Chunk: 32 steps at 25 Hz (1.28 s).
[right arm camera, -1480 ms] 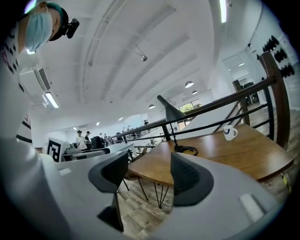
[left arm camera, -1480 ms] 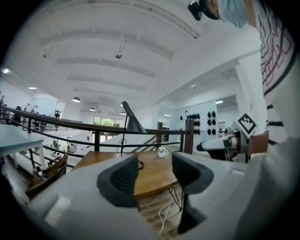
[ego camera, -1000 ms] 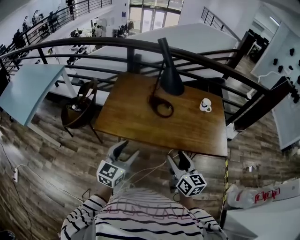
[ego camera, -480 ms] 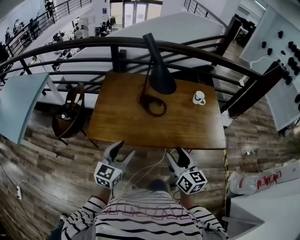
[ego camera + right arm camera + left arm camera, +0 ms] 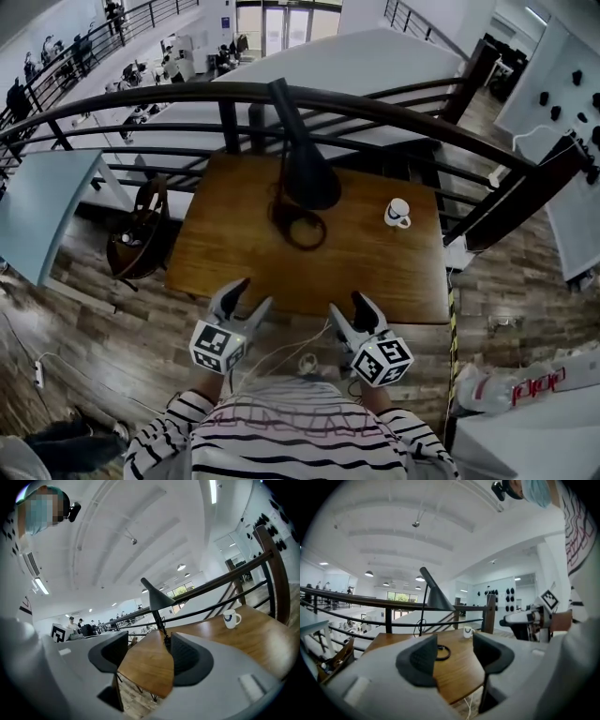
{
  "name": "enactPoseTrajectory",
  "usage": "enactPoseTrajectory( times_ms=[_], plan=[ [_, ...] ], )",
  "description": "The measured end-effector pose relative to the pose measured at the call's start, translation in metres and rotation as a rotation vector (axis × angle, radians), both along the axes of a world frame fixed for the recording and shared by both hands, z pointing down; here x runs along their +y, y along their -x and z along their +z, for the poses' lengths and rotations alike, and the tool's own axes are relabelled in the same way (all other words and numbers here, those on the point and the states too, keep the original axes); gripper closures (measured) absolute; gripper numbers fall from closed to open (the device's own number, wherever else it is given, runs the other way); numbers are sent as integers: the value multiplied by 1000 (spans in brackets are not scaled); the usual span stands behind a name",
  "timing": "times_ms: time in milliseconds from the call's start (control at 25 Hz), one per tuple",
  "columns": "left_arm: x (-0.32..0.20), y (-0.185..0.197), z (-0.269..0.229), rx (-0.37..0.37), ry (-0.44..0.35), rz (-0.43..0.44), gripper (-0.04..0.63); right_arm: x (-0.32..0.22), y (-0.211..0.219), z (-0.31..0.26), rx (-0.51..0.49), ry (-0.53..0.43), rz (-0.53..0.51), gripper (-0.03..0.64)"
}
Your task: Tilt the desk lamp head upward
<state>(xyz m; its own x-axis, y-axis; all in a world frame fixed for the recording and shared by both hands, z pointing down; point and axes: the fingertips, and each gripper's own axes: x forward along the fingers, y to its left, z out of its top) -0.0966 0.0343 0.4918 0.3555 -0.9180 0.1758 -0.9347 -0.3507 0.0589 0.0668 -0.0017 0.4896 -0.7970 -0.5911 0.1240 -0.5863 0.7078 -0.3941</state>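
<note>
Approach toward the lamp, both tongs empty

Left tongs and right tongs each stand with jaws wide apart and nothing between them, held about level just short of the near edge of the bench. That edge lies closer to them than it did a second ago: the person has stepped forward and carried both tongs along. The desk lamp stands toward the far side of the bench by the railing, its ring base flat on the wood and its dark cone head pointing down. A mug sits well apart to its right. Nothing touches the lamp, so the tilt is not begun. A further reach across the bench looks necessary before either tongs can take the head.
</note>
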Motion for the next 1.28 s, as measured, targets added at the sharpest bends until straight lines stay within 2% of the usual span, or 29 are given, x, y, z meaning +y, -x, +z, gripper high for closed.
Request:
enactPoseTrajectory(
  times_ms=[280,600,800,1280],
  plan=[
    [-51,-40,-3,-28,-3,-53,360,-54,-29,-3,-28,-10,-85,347],
    [-94,-52,-2,-49,-7,-128,361,-99,-39,-14,-63,-45,-177,347],
    [-120,-41,10,-48,7,-148,362,-122,-33,-7,-61,-34,-192,348],
    [-223,26,-2,-80,-14,-134,361,-192,16,-17,-80,-21,-141,348]
  ],
)
